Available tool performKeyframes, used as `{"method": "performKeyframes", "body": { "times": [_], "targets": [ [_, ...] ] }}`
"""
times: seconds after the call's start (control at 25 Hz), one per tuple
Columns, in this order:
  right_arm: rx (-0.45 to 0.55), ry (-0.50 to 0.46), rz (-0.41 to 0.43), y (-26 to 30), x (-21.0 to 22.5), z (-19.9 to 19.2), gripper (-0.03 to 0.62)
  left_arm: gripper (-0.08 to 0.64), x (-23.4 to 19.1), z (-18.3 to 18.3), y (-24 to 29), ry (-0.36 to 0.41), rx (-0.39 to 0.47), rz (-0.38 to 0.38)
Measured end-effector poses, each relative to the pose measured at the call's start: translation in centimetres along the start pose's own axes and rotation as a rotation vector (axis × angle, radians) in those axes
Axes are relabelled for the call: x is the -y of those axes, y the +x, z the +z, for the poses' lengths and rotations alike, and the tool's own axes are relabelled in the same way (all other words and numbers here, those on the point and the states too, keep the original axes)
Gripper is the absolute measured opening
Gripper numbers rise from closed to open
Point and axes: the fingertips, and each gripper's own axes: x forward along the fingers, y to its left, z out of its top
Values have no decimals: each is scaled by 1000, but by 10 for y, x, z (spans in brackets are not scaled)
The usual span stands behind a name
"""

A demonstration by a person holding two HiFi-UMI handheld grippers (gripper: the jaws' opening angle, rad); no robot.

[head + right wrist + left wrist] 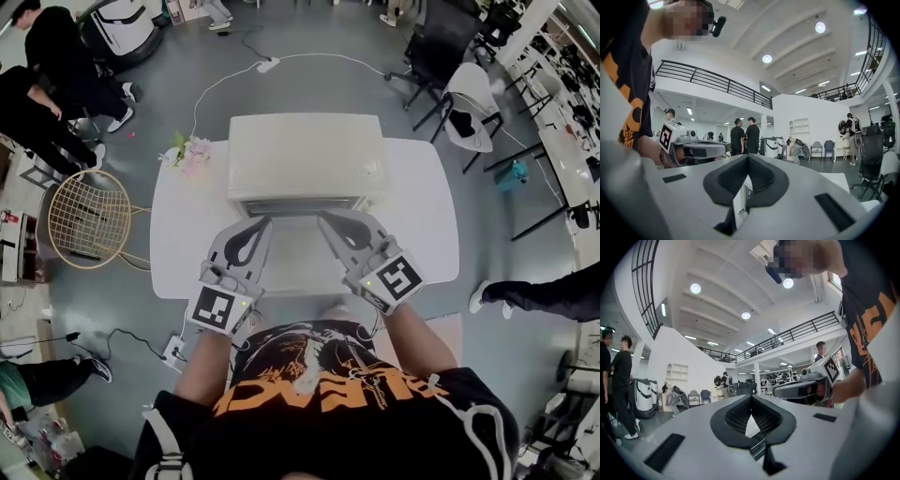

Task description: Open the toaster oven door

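Observation:
A cream toaster oven (pixel 305 159) stands at the back middle of a white table (pixel 187 234), its door front (pixel 300 206) facing me and closed. My left gripper (pixel 265 221) and right gripper (pixel 323 218) are held side by side just before the door's front, tips pointing inward toward each other. Both are shut with nothing between the jaws. In the left gripper view my left gripper (pixel 751 397) looks across the room at the right gripper (pixel 806 385). In the right gripper view my right gripper (pixel 748 157) faces the left gripper (pixel 693 147). Neither gripper view shows the oven.
Pink flowers (pixel 187 150) lie on the table's back left corner. A round wire basket (pixel 89 217) stands on the floor to the left, and a power strip (pixel 174 349) with cables lies near my feet. Office chairs (pixel 450 56) are at the back right, people (pixel 56 66) at the far left.

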Motion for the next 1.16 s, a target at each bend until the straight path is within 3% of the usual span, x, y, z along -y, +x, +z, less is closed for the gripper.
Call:
{"method": "performKeyframes", "body": {
  "times": [0.16, 0.44, 0.68, 1.16],
  "targets": [
    [94, -3, 3, 5, -18, 19, 12, 23, -3, 8, -24, -13, -14, 11],
    [12, -12, -9, -5, -17, 1, 12, 23, 1, 9, -18, -42, 22, 5],
    [95, -62, 7, -2, -25, 24, 12, 23, -2, 19, -22, -37, 22, -3],
    [76, -69, -49, -20, 1, 11, 12, 23, -3, 16, -12, -34, 44, 14]
  ]
}}
